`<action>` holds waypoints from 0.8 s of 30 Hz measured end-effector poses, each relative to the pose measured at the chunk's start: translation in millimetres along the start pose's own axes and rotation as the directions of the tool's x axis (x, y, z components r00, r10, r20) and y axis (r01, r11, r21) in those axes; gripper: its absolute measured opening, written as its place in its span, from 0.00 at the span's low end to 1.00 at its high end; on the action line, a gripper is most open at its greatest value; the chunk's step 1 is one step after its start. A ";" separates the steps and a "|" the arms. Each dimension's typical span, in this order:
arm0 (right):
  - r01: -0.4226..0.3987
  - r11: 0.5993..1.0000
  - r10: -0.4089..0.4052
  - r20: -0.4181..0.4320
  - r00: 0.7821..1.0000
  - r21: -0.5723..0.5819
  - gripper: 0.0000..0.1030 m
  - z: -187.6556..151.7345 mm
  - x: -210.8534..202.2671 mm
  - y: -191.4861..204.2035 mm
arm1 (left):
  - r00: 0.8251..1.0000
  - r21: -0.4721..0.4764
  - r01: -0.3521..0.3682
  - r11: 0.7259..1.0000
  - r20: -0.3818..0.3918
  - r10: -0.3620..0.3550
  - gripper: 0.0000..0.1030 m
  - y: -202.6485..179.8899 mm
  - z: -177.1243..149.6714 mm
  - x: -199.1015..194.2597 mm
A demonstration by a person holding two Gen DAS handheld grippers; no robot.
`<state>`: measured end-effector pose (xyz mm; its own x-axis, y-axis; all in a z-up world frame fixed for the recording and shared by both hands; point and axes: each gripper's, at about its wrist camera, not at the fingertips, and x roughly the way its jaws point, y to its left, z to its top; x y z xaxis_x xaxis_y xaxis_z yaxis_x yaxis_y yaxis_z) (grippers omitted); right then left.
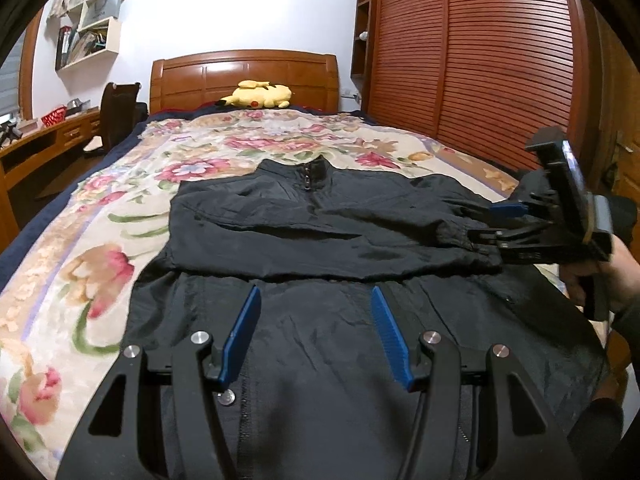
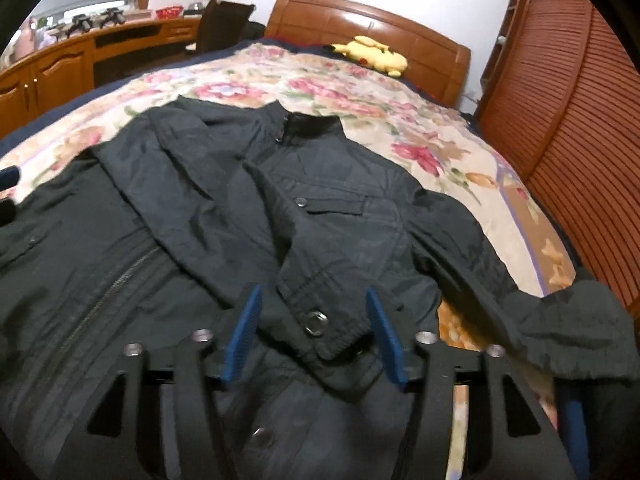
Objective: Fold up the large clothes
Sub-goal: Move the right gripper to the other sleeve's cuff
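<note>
Both jaws gaped wide and empty over the black jacket; flowered bed lay bare at frame left.

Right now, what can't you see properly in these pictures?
- Jacket hem: left wrist view, cut off by the bottom edge and left hand-held gripper.
- Right sleeve end: right wrist view, runs off the frame edge.
- Shelf items: left wrist view, too small.
- Right hand-held gripper: fingertips hidden against dark cloth.
</note>
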<state>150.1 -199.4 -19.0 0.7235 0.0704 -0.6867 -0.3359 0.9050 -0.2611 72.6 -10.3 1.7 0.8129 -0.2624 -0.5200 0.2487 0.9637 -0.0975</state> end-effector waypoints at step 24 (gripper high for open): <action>0.249 0.966 -0.232 -0.190 0.954 0.069 0.65 15.8 75.5 -94.9 | 1.000 -0.036 0.020 0.999 -0.018 -0.021 0.55 10.1 -0.7 5.2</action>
<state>246.1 -273.3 -35.4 0.6538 -0.2226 -0.7232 -0.1031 0.9206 -0.3766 78.9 -1.9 -2.6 0.7980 -0.2815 -0.5329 0.2459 0.9594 -0.1385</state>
